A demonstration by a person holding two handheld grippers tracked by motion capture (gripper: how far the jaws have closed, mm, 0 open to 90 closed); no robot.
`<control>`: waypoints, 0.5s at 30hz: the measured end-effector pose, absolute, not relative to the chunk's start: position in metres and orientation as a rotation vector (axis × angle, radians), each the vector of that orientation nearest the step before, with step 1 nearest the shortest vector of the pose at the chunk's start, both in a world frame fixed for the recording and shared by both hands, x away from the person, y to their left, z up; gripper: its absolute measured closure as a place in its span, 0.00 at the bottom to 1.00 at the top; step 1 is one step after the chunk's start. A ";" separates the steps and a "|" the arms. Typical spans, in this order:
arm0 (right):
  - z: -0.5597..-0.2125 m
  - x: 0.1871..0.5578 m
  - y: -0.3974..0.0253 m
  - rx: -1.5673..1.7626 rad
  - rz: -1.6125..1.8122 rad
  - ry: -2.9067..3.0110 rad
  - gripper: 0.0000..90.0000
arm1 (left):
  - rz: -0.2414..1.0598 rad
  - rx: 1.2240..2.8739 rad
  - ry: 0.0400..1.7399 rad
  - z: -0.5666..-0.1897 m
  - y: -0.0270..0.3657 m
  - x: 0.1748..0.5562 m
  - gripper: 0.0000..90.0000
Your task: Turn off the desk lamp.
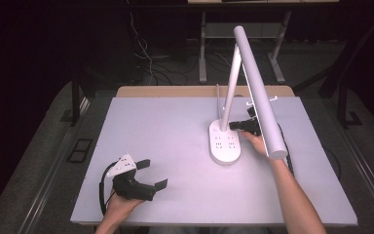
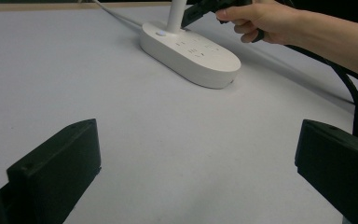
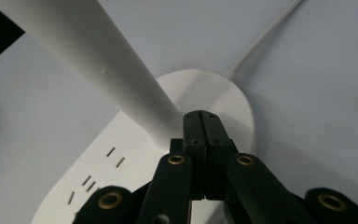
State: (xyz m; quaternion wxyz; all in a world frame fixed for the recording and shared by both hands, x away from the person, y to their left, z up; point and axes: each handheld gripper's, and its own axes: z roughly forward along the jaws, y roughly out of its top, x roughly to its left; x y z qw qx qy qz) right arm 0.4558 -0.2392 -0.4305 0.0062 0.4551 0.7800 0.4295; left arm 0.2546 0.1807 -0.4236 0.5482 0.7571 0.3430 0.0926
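White plastic, oval and studded with sockets, the desk lamp's base (image 1: pixel 225 143) sits right of centre on the pale grey table (image 1: pixel 175 146), its slim stem rising to a long tubular head. The right gripper (image 3: pixel 201 122), jaws clenched on nothing, points at the small round button (image 2: pixel 160 32) beside the stem foot, just short of it. The left gripper (image 1: pixel 152 174) rests released, well apart near the front edge, open tabletop all round.

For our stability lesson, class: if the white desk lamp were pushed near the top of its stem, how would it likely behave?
The lamp would probably tip rather than slide: its stem is tall and its long head overhangs to one side. The broad oval base likely resists light nudges. It looks rigid, not floppy.
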 end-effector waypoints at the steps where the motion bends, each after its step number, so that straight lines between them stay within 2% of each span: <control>1: -0.431 0.456 -0.240 1.435 1.351 2.432 1.00 | 0.219 1.793 0.812 -0.424 0.181 0.255 0.00; 15: -0.434 0.455 -0.240 1.454 1.344 2.411 1.00 | 0.217 1.797 0.805 -0.423 0.179 0.253 0.00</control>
